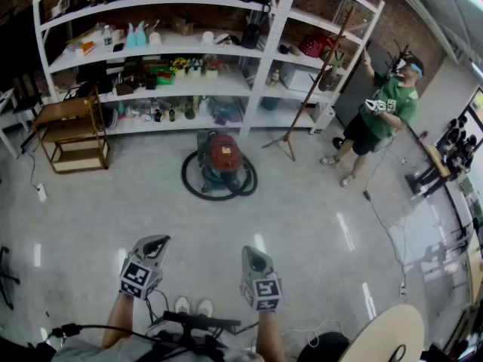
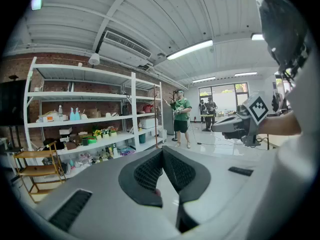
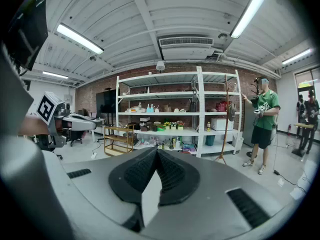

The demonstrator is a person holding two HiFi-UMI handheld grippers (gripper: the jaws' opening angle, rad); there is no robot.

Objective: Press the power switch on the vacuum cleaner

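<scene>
Head view is showing the left tongs (image 1: 155,240) and the right tongs (image 1: 253,251) hanging side by side, each with its jaws closing tip to tip on nothing. Well ahead of both, roughly in line with the gap between them, the red vacuum cleaner (image 1: 224,157) is sitting on the floor (image 1: 302,225), its black hose (image 1: 198,191) looping around it. Beyond it white shelves (image 1: 249,89) are standing, and far to the right of the right tongs a person in a green shirt (image 1: 385,108) is standing.
</scene>
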